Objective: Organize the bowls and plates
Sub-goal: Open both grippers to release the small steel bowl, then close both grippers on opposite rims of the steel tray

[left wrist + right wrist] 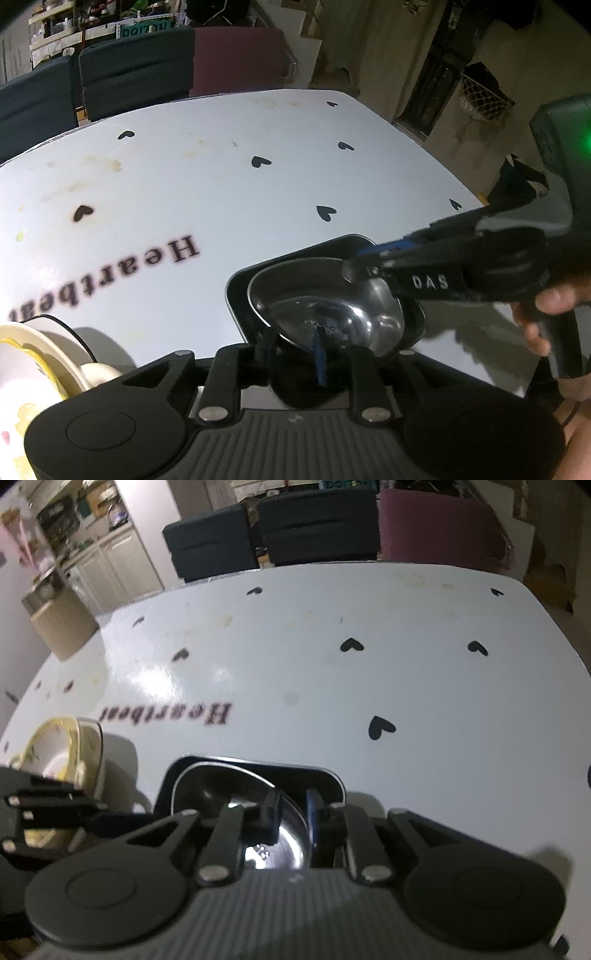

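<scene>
a: item 1, steel bowl (332,314). location?

b: seated inside a black square dish (236,295), near edge of the tabletop (221,177). both are nested; the bowl is tilted, its right rim raised.

a: item 2, right tool (364,264). state?

b: narrow, closed on the bowl's right rim, one finger inside and one outside, as judged from the right wrist view, where the rim passes between the fingers (271,812).

a: item 3, left tool (299,363). state?

b: held low at the near edge of the dish. whether anything is gripped cannot be told; the fingers are half hidden behind the dish.

a: item 4, other ware?

b: a yellow-rimmed plate (40,354) with more white crockery, on the left, apart from the dish.

a: handling note for the step?

b: the bowl is judged to be mid-lift or mid-seat. the rim grip should be kept firm, since polished steel is likely to slip. the dish should be steadied by the left tool so it is not dragged. the bowl should be levelled before release.
</scene>
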The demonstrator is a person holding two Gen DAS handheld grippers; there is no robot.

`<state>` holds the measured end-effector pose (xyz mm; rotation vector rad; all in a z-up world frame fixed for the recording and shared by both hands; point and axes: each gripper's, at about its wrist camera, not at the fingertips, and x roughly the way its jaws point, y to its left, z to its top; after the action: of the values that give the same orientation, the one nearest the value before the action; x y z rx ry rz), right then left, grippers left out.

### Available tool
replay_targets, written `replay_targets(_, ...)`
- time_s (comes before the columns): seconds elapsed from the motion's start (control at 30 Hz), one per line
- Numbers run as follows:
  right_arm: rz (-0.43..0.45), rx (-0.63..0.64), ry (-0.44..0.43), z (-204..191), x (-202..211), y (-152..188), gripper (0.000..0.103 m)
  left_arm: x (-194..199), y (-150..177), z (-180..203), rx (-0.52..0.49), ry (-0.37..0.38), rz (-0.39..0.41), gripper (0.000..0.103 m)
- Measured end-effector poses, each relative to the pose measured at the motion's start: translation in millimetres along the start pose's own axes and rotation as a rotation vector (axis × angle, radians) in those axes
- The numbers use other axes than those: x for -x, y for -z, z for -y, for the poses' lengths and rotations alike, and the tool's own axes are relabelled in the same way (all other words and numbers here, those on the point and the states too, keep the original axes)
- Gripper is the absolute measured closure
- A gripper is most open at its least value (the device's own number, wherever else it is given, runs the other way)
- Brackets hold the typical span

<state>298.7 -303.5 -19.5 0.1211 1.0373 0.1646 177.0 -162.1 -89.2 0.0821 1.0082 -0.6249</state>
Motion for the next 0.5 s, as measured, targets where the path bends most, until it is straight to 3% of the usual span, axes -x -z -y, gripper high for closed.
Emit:
replay_targets(0.27,-0.042,0.047,0.024,-2,3,5,0.088,11,-4,-3,0.011,0.014,0.034,0.077)
replay_targets(0.4,0.034,-0.01,-0.041,7,24,1,0.082,28,-6,-6,0.018,0.003,0.103,0.042)
replay_targets(0.43,0.059,-0.032,-0.06,11,32,1,0.079,31,-6,-9,0.029,-0.003,0.113,0.037)
replay_targets(0.5,0.093,-0.061,-0.074,18,42,1,0.064,31,-6,-15,0.058,-0.016,0.112,0.031)
